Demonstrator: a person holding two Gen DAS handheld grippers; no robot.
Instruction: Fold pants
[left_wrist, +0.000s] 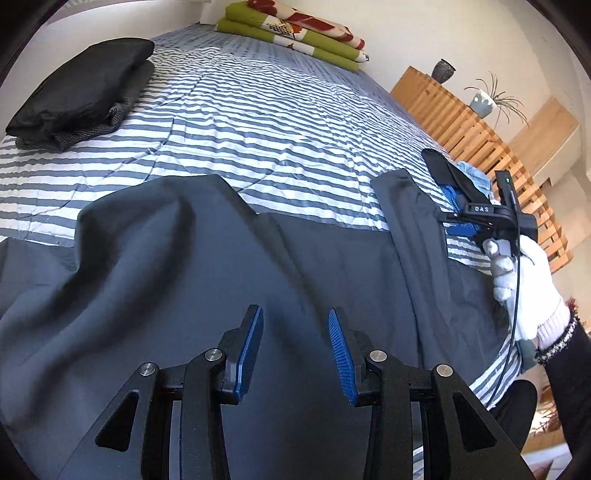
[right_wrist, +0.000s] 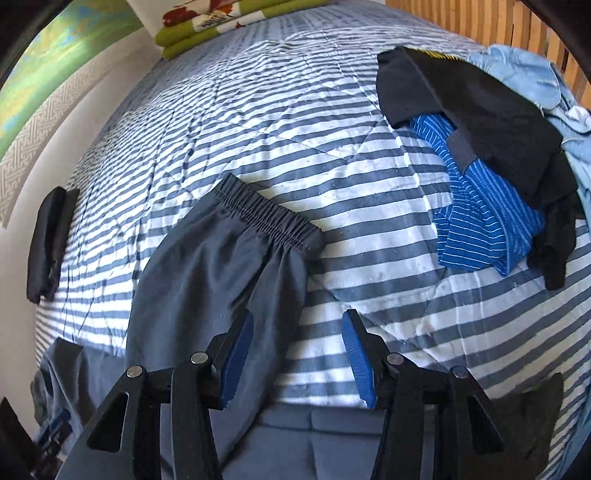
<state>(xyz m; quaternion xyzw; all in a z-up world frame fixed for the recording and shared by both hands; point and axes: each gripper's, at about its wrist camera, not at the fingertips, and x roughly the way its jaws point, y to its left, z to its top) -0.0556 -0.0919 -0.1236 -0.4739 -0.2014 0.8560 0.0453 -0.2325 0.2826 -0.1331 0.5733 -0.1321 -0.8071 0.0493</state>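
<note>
The dark grey pants (left_wrist: 229, 258) lie rumpled across the near edge of the striped bed (left_wrist: 258, 122), their long axis running across both views, side to side in front of the person. The elastic waistband (right_wrist: 266, 218) end is flipped up onto the bedspread and lies ahead and to the left of the right hand-held gripper (right_wrist: 297, 354), which hangs half open over bare stripes with nothing between its pads. The left hand-held gripper (left_wrist: 295, 354) hovers directly over the middle of the fabric, jaws partly parted and empty. So the left is nearer the cloth's body, the right nearer the waistband, judging by these 2 views.
</note>
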